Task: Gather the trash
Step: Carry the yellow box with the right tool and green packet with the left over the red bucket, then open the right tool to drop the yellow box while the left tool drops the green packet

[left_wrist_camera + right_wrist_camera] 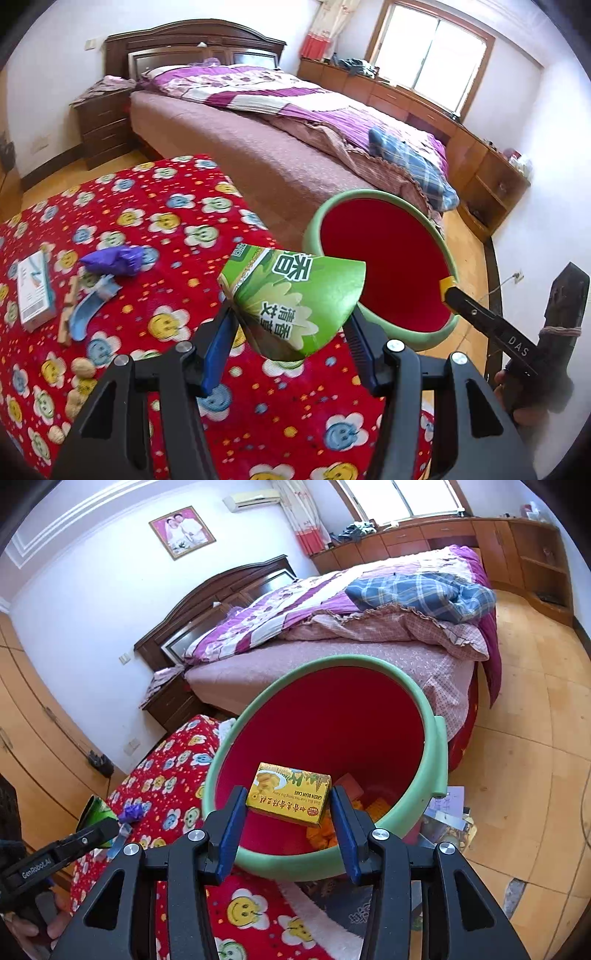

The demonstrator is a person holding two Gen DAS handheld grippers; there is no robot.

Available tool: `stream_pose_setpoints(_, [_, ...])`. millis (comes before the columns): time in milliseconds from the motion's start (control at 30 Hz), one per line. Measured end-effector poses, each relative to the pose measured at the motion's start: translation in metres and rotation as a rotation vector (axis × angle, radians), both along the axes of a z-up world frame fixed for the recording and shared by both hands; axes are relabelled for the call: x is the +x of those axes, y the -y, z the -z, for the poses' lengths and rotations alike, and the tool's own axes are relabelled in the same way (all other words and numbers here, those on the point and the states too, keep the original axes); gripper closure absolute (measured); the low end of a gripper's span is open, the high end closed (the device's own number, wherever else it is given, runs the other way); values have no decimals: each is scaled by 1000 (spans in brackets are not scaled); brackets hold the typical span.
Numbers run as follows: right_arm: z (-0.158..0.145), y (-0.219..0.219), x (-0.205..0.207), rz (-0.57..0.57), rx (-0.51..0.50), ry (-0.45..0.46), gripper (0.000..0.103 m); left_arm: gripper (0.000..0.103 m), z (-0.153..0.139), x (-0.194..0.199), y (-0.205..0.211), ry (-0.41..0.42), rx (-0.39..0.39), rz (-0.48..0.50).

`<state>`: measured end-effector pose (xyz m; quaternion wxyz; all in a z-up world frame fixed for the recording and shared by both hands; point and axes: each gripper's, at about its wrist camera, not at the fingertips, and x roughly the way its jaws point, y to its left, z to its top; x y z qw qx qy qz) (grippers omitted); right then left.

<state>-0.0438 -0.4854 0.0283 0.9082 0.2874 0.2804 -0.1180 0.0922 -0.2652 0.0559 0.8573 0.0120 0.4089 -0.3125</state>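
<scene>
Far left of the red flower-print blanket (155,206): white box (35,291), wooden pieces (70,310), blue scrap (86,310), purple crumpled bag (112,258), nuts (83,369) near the lower edge. Left gripper (291,325): clamped on a flattened green carton (295,299), pads pressed against both sides, carton raised above the blanket, just left of the bin rim. Green bin with red liner (314,221): beside the blanket, in front of the bed (258,140). Right gripper (288,805): positioned over the bin mouth, yellow green-bean-cake box (290,794) between the blue pads (231,823). Left pad at the box edge; at the right pad, contact or a narrow gap, cannot tell which, so grip not confirmed. Orange and yellow wrappers (373,806) at the bin bottom, below the box. Papers (448,812) on the wooden floor (524,716) to the right of the bin.
</scene>
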Motion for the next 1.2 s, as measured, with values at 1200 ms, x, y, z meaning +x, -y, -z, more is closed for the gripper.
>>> stream_pose_setpoints(1200, [11, 34, -16, 94, 25, 33, 48, 31, 26, 5, 114, 48, 54, 219])
